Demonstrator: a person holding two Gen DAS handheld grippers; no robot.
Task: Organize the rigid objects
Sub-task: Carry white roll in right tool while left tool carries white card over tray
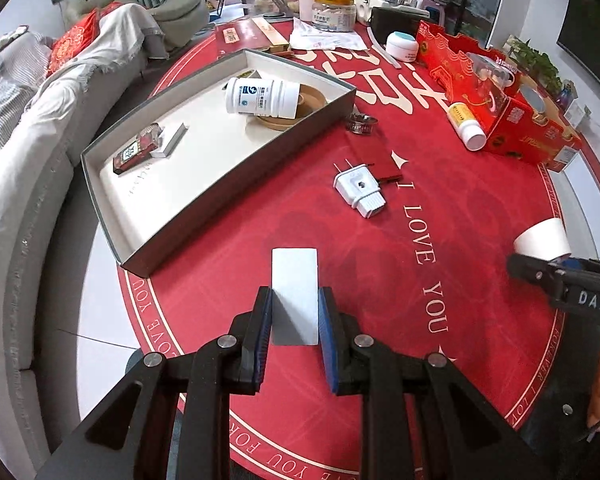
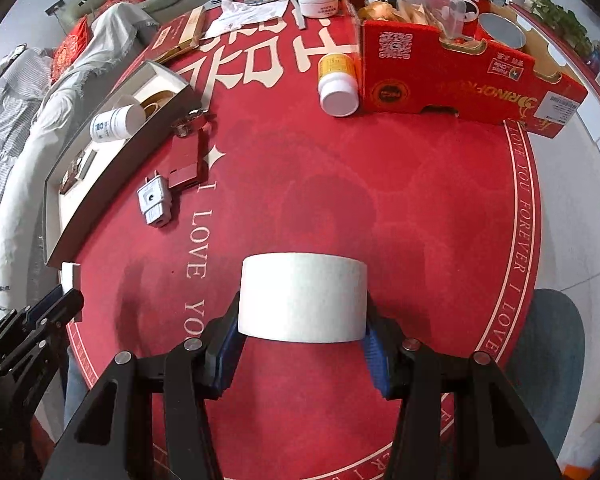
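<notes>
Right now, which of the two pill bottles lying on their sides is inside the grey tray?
The white bottle with the blue label, resting on a tan dish in the grey tray. The yellow-labelled bottle lies on the mat beside the red box.

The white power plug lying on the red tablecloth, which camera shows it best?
The left wrist view. There the white power plug lies near the centre, large and sharp, with its prongs, screw and ribbed end clear. In the right wrist view the plug sits off to the left, smaller, shaded and greyer, though fully visible.
</notes>
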